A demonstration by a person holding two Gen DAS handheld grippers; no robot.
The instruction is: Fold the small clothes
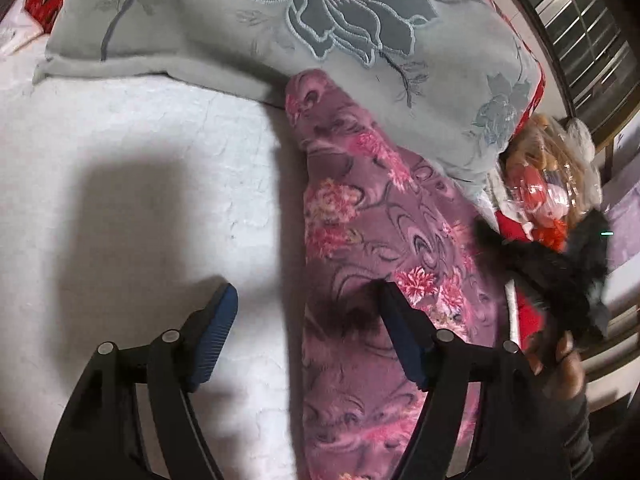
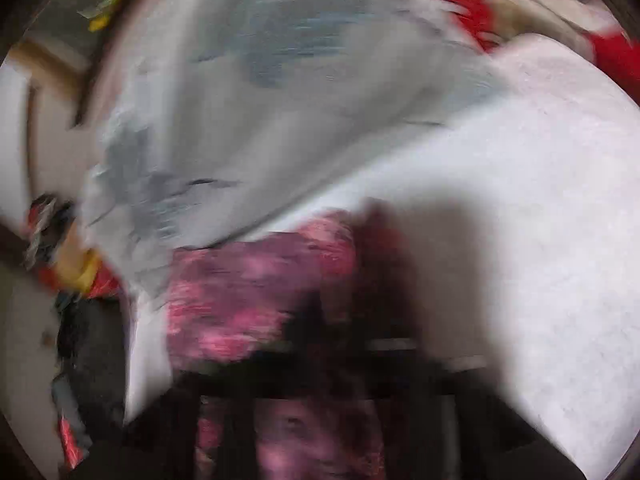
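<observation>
Left gripper (image 1: 308, 312) pitched steeply downward, jaws spread wide, blue-ribbed pads (image 1: 218, 332) well apart with nothing pressed between them. Right gripper (image 2: 320, 364) smeared by motion blur in its own wrist view, dark fingers barely traceable, jaws drawn fully together. At the right edge of the left wrist view, a hand (image 1: 560, 364) in a dark sleeve.

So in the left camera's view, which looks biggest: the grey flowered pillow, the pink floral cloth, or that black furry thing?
1. Grey pillow, though it is cut off at the top.
2. Pink cloth.
3. Black furry thing, smallest; it is blurred, and some of it may be hidden.
</observation>
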